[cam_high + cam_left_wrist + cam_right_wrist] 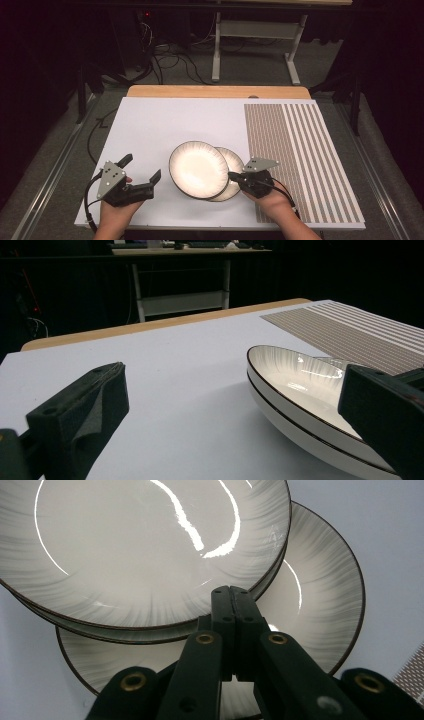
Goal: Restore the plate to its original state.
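Two glazed plates lie overlapped on the white worktop [150, 130], just left of the striped mat [300, 150]: the top plate [198, 169] rides on the lower plate [234, 165]. They look stiff, slick, breakable and fairly heavy, so the rim is the best hold. The right claw [234, 176], jaws together, meets the top plate's rim; whether it pinches it I cannot tell. The left claw [142, 167] gapes empty, left of the plates.

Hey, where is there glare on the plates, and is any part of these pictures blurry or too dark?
Right gripper view: bright curved glare streaks on the top plate. Left gripper view: a small highlight inside that plate; the near jaws look soft. High view: table evenly lit, surrounding room dark.
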A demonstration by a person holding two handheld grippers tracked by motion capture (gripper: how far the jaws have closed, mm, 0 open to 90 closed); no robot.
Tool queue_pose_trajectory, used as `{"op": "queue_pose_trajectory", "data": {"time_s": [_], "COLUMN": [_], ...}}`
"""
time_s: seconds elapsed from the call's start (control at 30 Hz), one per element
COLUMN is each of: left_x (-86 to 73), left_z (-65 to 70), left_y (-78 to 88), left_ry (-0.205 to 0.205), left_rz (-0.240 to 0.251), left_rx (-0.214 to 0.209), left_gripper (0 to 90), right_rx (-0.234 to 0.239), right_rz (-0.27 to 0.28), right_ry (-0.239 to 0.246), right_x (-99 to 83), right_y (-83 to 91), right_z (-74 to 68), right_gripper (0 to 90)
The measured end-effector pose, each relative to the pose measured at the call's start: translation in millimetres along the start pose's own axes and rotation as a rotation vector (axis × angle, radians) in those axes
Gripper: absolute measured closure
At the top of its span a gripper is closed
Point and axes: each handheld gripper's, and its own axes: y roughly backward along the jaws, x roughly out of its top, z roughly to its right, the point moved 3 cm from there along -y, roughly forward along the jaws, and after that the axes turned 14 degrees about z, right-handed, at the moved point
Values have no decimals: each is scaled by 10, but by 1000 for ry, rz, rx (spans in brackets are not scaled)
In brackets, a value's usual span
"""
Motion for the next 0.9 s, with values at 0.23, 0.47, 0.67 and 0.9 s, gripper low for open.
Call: {"op": "queue_pose_trajectory", "data": {"time_s": [0.23, 0.47, 0.67, 0.9], "left_x": [3, 7, -14, -18], "left_z": [3, -51, -103, -94], "left_y": [-11, 17, 28, 19], "left_ry": [-1, 26, 41, 35], "left_rz": [-4, -5, -11, -6], "left_rx": [1, 23, 37, 30], "left_gripper": [5, 5, 5, 5], "right_rx": [2, 0, 2, -8], "right_rz": [5, 4, 7, 0], "right_ry": [-2, -12, -19, -9], "right_x": [-2, -1, -3, -3], "right_y": [-3, -10, -25, -28], "right_z": [3, 18, 44, 43], "right_gripper": [900, 900, 900, 900]}}
